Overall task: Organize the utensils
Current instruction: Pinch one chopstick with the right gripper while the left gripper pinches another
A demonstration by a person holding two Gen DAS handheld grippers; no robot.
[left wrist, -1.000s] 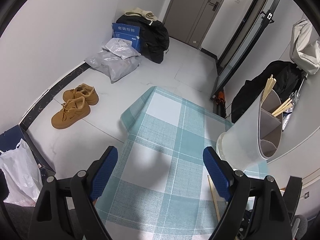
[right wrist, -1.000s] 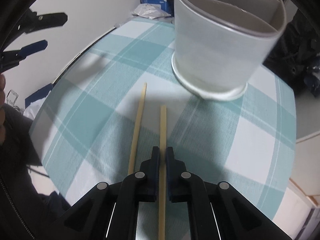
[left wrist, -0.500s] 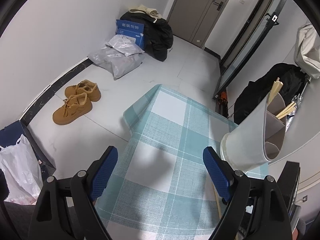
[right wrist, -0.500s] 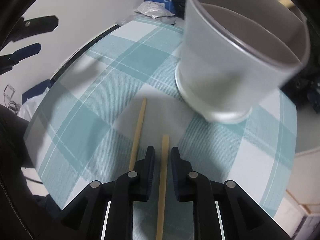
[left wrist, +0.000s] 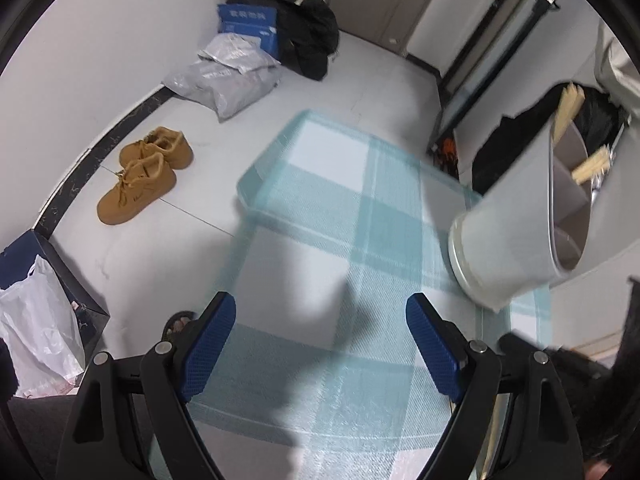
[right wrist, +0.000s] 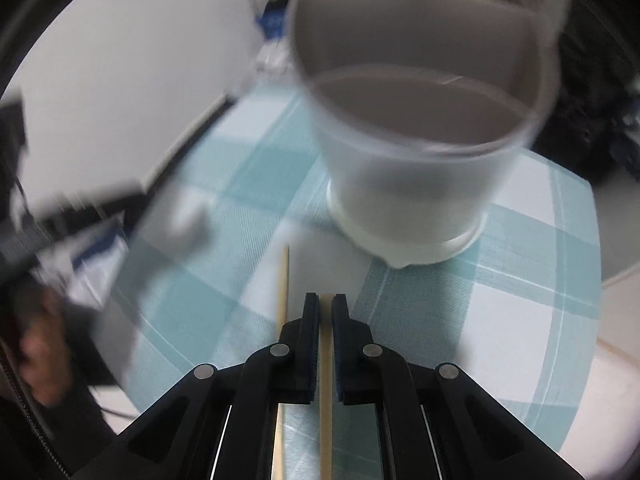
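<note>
Right wrist view: a pale wooden chopstick (right wrist: 326,380) sits pinched between the blue pads of the right hand-held gripper (right wrist: 326,300), whose jaws have just closed on it again after loosening. A second pale wooden chopstick (right wrist: 283,288) lies just to its left on the counter under a teal-and-white checked cloth (right wrist: 520,300). Ahead stands a translucent white round utensil holder (right wrist: 416,184) with dividers. The left hand-held gripper (left wrist: 320,344) hangs wide over the cloth, holding nothing
</note>
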